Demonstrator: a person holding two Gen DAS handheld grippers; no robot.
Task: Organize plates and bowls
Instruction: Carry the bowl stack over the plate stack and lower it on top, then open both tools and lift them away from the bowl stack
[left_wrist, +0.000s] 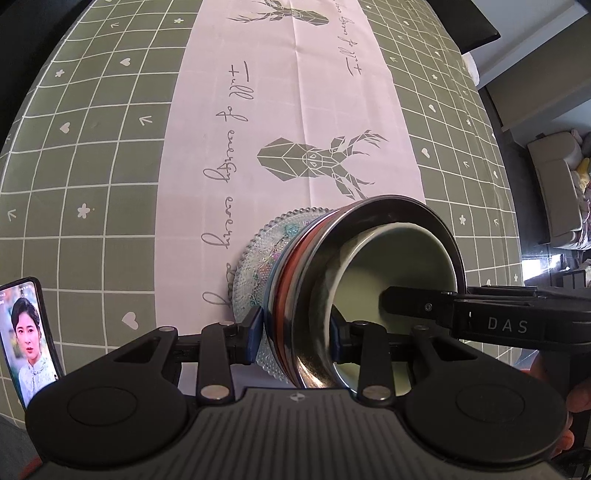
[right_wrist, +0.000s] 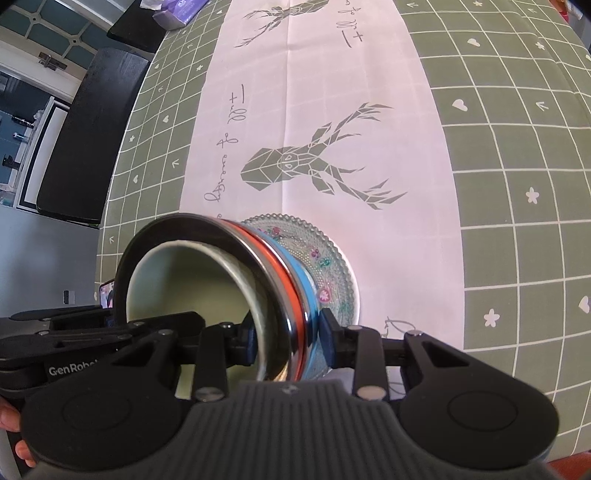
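Observation:
A stack of nested bowls sits on a clear beaded glass plate (left_wrist: 255, 266) with flower decoration, on the pink runner. The stack has a blue bowl, an orange bowl (left_wrist: 286, 291), a steel bowl (left_wrist: 388, 210) and a pale green bowl (left_wrist: 391, 266) innermost. My left gripper (left_wrist: 295, 332) is shut on the stack's near rim. My right gripper (right_wrist: 286, 338) is shut on the opposite rim; it also shows in the left wrist view (left_wrist: 421, 301). In the right wrist view I see the steel bowl (right_wrist: 177, 225), the green bowl (right_wrist: 192, 284) and the glass plate (right_wrist: 332, 258).
The table wears a green grid cloth (left_wrist: 92, 166) with a pink deer-print runner (left_wrist: 295, 129). A phone (left_wrist: 27, 332) playing video stands at the left. A black bench (right_wrist: 92, 129) stands beyond the table's left edge. A purple box (right_wrist: 181, 11) lies at the far end.

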